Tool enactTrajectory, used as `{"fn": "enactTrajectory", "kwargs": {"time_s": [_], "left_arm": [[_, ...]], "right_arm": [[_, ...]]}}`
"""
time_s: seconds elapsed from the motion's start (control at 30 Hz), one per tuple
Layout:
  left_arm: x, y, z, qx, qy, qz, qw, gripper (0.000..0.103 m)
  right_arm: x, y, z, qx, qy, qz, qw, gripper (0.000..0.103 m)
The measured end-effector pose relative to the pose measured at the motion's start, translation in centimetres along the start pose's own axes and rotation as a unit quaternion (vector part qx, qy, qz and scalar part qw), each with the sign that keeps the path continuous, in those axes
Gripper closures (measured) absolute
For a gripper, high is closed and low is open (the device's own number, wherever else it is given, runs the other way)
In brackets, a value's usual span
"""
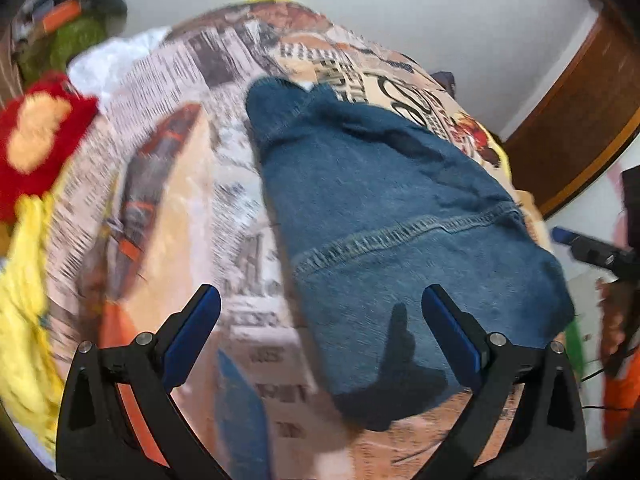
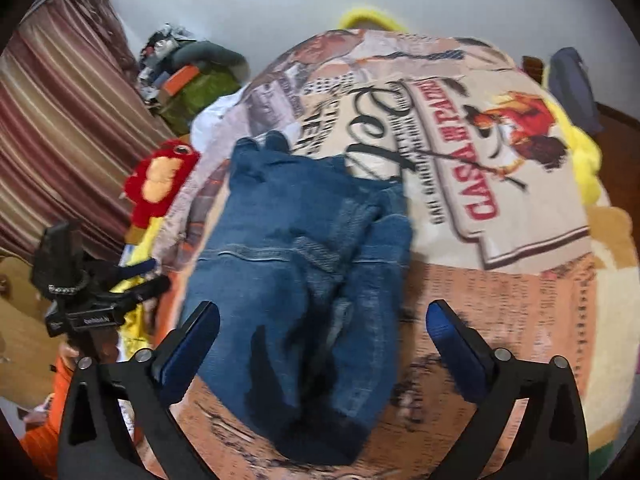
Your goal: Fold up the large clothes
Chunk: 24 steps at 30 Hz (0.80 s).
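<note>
The jeans (image 2: 296,280) lie folded into a compact bundle on the printed bedspread (image 2: 500,280), so folding looks nearly finished, with the left tool (image 1: 320,332) and right tool (image 2: 323,340) both spread, gripping nothing.

Motion blur smears the bedspread print (image 1: 168,184) in left wrist view; text unreadable. Jeans (image 2: 296,280) near edge blurred. Striped curtain (image 2: 60,140) cut off at left edge.

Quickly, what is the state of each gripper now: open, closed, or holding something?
Left gripper: open, holding nothing, above the jeans.
Right gripper: open, holding nothing, above the same jeans.
</note>
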<state>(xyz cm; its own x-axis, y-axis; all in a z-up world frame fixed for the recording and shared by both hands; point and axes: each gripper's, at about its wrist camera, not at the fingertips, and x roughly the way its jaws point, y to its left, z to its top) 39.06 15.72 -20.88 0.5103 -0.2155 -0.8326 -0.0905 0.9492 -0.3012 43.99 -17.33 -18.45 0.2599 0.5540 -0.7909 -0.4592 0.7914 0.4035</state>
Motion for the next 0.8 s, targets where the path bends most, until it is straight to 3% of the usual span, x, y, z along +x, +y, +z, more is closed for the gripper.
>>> {"fn": "enactTrajectory", "kwargs": {"time_s": [0.17, 0.33, 0.5, 0.67, 0.8], "left_arm": [[3.2, 0.5, -0.9, -0.028, 0.047, -0.032, 0.998, 0.001], [5.8, 0.7, -0.7, -0.061, 0.067, -0.069, 0.9935, 0.0], [8.6, 1.1, 0.4, -0.098, 0.095, -0.132, 0.9819, 0.0], [10.7, 1.9, 1.2, -0.14, 0.102, -0.164, 0.9712, 0.001], [10.6, 1.2, 1.6, -0.132, 0.092, -0.164, 0.9732, 0.011]], "right_arm": [[4.6, -1.3, -0.5, 0.003, 0.066, -0.021, 0.998, 0.0], [8.0, -4.4, -0.4, 0.059, 0.115, 0.042, 0.991, 0.0], [10.1, -4.3, 0.3, 0.055, 0.121, 0.065, 0.989, 0.0], [11.2, -3.6, 1.1, 0.056, 0.109, 0.068, 0.99, 0.003], [11.3, -3.5, 1.3, 0.065, 0.101, 0.079, 0.99, 0.018]]}}
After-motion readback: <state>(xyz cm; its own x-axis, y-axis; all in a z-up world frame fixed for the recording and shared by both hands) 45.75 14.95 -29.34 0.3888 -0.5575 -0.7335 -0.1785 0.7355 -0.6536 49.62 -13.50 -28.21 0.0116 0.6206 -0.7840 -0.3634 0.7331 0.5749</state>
